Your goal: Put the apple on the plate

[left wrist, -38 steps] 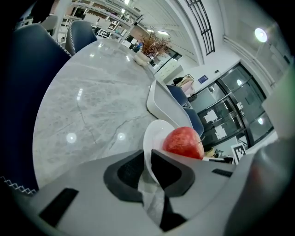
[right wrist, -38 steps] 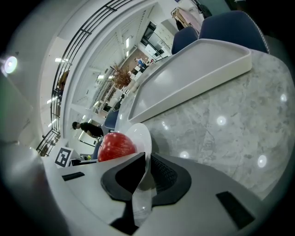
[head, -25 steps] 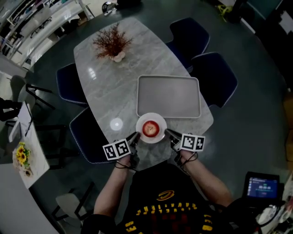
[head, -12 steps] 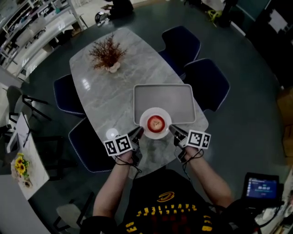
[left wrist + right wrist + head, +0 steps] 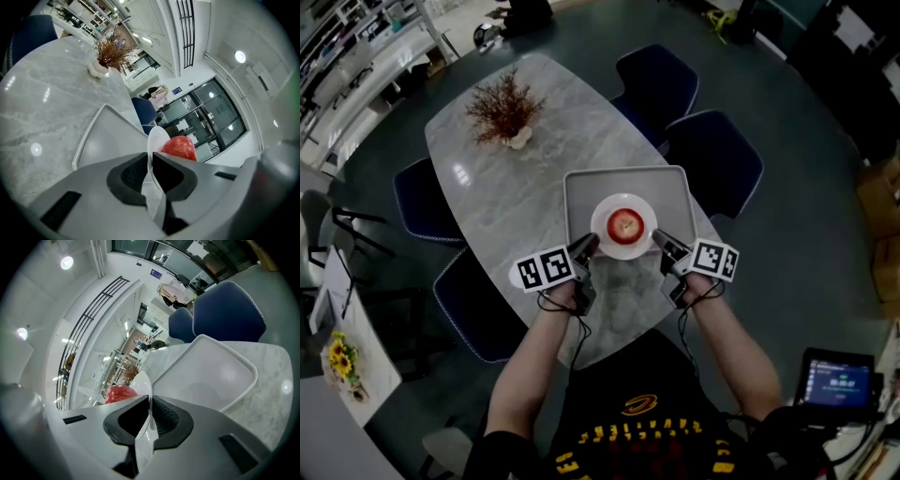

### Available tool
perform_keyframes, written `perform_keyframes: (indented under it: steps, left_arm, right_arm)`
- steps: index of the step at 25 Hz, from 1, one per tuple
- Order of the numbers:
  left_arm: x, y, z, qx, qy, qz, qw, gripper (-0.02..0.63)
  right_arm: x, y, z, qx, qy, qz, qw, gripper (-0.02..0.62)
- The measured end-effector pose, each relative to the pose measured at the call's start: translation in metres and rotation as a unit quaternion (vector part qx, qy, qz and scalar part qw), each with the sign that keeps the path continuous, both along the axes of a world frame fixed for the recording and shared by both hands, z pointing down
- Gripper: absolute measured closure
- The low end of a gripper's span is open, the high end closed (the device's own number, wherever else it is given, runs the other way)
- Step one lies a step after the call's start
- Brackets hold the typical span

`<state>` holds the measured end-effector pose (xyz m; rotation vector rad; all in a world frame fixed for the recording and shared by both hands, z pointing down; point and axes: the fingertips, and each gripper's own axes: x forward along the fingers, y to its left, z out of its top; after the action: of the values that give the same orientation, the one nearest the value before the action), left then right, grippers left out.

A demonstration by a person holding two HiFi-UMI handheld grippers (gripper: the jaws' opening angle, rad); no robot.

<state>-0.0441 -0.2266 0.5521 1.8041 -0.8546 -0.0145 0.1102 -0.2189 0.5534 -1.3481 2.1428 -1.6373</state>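
Observation:
A red apple (image 5: 624, 224) sits in the middle of a white plate (image 5: 608, 237), which is held up over the near part of a grey tray (image 5: 581, 202). My left gripper (image 5: 588, 247) is shut on the plate's left rim, and my right gripper (image 5: 661, 240) is shut on its right rim. In the left gripper view the plate's rim (image 5: 154, 140) runs between the jaws with the apple (image 5: 179, 147) just beyond. The right gripper view shows the plate's rim (image 5: 143, 383) clamped the same way, with the apple (image 5: 119, 393) at the left and the tray (image 5: 211, 376) below.
The grey marble table (image 5: 497, 202) carries a vase of dried red branches (image 5: 502, 112) at its far end. Dark blue chairs (image 5: 712, 159) stand round it on both sides. A small side table with yellow flowers (image 5: 339, 356) is at the lower left.
Both grippers have carried the plate with the apple away from the table's near edge and forward, so it now hangs over the grey tray.

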Motion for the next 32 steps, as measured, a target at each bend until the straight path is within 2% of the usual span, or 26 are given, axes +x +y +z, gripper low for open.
perform_keyframes:
  steps: [6, 11, 25, 32]
  left_arm:
    - [-0.007, -0.006, -0.002, -0.01, -0.015, -0.002, 0.9998, 0.571]
    - [0.022, -0.051, 0.022, -0.028, -0.031, -0.015, 0.999, 0.571]
    - [0.011, -0.039, 0.031, -0.055, -0.039, -0.022, 0.9975, 0.571]
    - [0.028, -0.063, 0.086, -0.084, -0.06, -0.026, 0.9944, 0.571]
  right_arm:
    - [-0.008, -0.002, -0.003, -0.011, -0.006, -0.003, 1.0, 0.561]
    - [0.021, -0.054, 0.025, -0.017, -0.018, -0.015, 1.0, 0.563]
    - [0.01, -0.045, 0.033, -0.049, 0.008, -0.027, 0.998, 0.563]
    - [0.027, -0.071, 0.09, -0.073, 0.02, -0.046, 0.996, 0.563]
